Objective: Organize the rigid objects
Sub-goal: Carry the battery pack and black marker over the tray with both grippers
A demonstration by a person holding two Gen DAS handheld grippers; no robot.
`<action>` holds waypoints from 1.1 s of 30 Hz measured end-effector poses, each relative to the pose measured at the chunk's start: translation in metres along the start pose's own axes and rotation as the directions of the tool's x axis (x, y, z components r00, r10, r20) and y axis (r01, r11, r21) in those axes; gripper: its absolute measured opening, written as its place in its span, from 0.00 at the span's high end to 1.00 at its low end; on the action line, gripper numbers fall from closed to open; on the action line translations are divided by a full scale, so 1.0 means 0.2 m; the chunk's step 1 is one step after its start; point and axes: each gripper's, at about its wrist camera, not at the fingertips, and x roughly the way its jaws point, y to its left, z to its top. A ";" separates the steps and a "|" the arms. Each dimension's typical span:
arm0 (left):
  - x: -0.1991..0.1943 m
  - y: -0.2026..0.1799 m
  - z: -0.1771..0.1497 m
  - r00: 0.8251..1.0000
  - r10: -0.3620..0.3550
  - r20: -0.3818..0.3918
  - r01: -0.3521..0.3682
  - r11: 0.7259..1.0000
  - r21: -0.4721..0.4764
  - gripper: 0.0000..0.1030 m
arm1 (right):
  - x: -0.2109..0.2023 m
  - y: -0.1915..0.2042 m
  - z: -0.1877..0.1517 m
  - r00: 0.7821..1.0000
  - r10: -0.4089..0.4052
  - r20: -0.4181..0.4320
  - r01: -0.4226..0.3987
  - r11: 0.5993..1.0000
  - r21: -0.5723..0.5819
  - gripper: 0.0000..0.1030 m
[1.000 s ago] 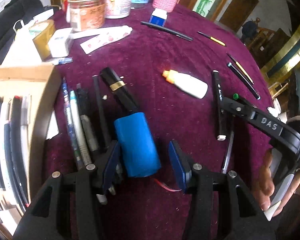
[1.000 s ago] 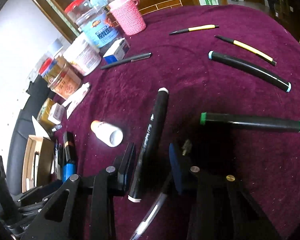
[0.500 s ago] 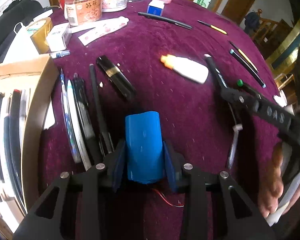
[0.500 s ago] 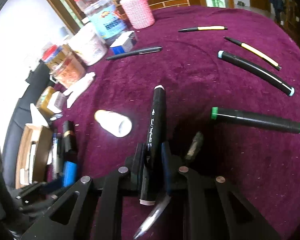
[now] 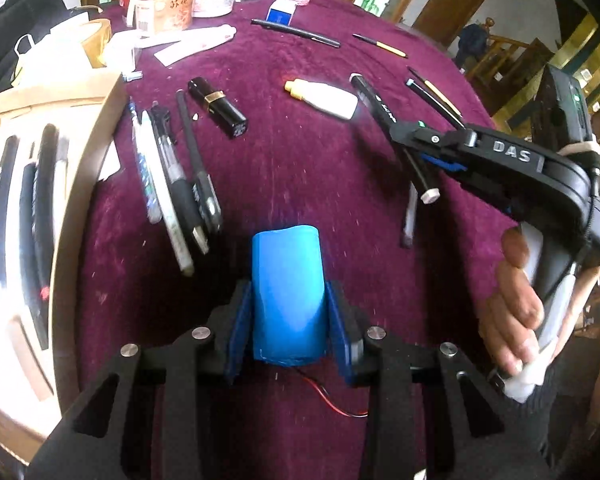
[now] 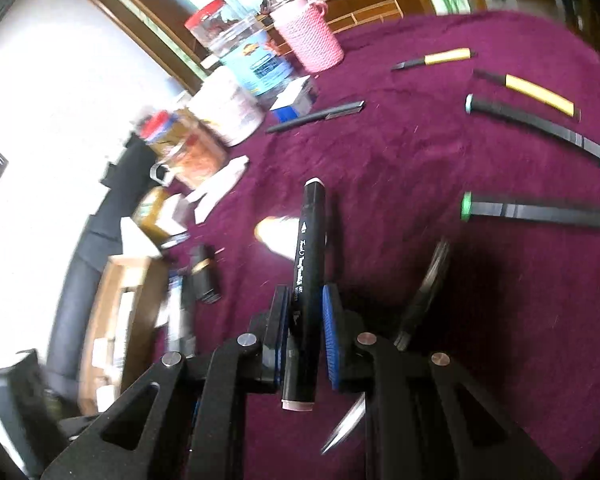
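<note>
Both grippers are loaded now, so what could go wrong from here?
1. The left gripper pinches only the lower part of the blue cylinder; it could pivot or slip out.
2. Its red wire trails loose underneath and may snag.
3. The right gripper grips the black marker near its rear end, so the long front could swing into the white bottle or the green-capped marker.

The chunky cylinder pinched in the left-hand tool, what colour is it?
Bright blue. The cylinder shows best in the left wrist view, clamped in the left gripper.
</note>
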 end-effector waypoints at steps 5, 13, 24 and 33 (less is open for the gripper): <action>-0.06 0.03 -0.07 1.000 -0.027 0.002 0.027 1.000 0.001 0.67 | -0.09 0.10 -0.20 0.999 0.029 0.016 -0.030 0.999 0.016 0.86; -0.14 0.09 -0.12 0.998 -0.060 0.022 0.060 0.998 -0.034 0.67 | -0.07 0.20 -0.38 0.998 0.065 -0.017 -0.064 0.998 0.026 0.86; -0.41 0.25 -0.10 0.989 -0.103 0.105 0.114 0.988 -0.105 0.67 | -0.13 0.49 -0.39 0.993 0.116 0.016 -0.115 0.990 -0.077 0.86; -0.56 0.52 -0.07 0.981 -0.047 0.186 0.086 0.975 -0.206 0.67 | 0.03 0.84 -0.42 0.985 0.165 -0.048 -0.172 0.963 -0.209 0.86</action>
